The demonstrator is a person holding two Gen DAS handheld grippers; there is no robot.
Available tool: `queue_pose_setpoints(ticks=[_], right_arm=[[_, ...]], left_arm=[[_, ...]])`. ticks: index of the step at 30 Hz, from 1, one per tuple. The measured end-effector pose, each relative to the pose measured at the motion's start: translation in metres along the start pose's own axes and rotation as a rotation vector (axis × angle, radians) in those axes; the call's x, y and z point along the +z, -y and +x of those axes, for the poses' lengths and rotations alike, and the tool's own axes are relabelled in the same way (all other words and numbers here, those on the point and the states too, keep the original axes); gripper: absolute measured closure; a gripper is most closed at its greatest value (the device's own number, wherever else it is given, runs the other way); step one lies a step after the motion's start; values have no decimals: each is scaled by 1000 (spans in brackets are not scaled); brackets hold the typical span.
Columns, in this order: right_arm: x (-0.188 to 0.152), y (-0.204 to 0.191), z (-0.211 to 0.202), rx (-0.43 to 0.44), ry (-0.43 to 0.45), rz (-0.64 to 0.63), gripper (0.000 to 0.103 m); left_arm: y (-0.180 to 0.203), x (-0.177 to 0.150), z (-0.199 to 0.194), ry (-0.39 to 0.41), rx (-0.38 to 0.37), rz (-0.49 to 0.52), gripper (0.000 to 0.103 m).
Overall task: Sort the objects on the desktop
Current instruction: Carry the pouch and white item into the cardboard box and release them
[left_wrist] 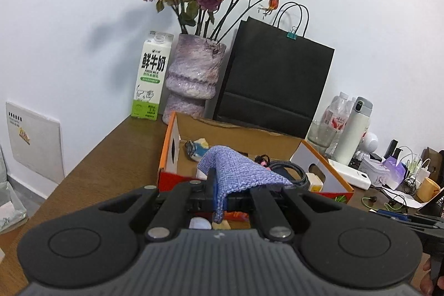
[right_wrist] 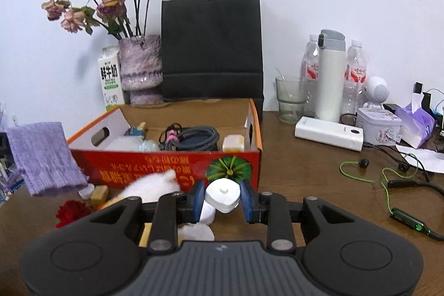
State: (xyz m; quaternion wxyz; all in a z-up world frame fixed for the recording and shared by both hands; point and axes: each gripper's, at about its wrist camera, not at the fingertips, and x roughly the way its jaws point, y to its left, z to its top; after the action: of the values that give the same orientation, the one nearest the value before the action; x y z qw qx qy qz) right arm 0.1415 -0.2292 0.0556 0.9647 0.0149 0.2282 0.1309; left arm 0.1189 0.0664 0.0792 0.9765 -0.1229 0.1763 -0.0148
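Left hand-held gripper (left_wrist: pixel 219 192): pinched tight on purple knitted cloth (left_wrist: pixel 236 171), draped just in front of cardboard box (left_wrist: pixel 313 154) | right hand-held gripper (right_wrist: pixel 222 197): clamped on white plug (right_wrist: pixel 222 194), near box front wall, above bench (right_wrist: pixel 305 171)
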Motion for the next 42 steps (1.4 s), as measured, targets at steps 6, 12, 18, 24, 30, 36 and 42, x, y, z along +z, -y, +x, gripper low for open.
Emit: queue_pose_setpoints(ticks=[6, 12, 18, 24, 30, 36, 42], right_arm=[[27, -9, 9, 40, 41, 6, 76], [60, -20, 36, 95, 71, 70, 76], [77, -34, 81, 108, 59, 67, 76], [82, -35, 127, 92, 12, 39, 76], [77, -32, 150, 78, -40, 26, 76], [71, -27, 156, 32, -88, 42, 10], [77, -26, 150, 11, -86, 35, 0]], left_arm=[[18, 27, 13, 39, -13, 44, 98], [32, 45, 40, 67, -39, -10, 98], [31, 50, 85, 37, -30, -49, 98], [20, 52, 126, -6, -1, -38, 98], [15, 47, 147, -48, 18, -9, 98], [10, 38, 157, -130, 92, -34, 6], [16, 39, 150, -122, 134, 3, 0]])
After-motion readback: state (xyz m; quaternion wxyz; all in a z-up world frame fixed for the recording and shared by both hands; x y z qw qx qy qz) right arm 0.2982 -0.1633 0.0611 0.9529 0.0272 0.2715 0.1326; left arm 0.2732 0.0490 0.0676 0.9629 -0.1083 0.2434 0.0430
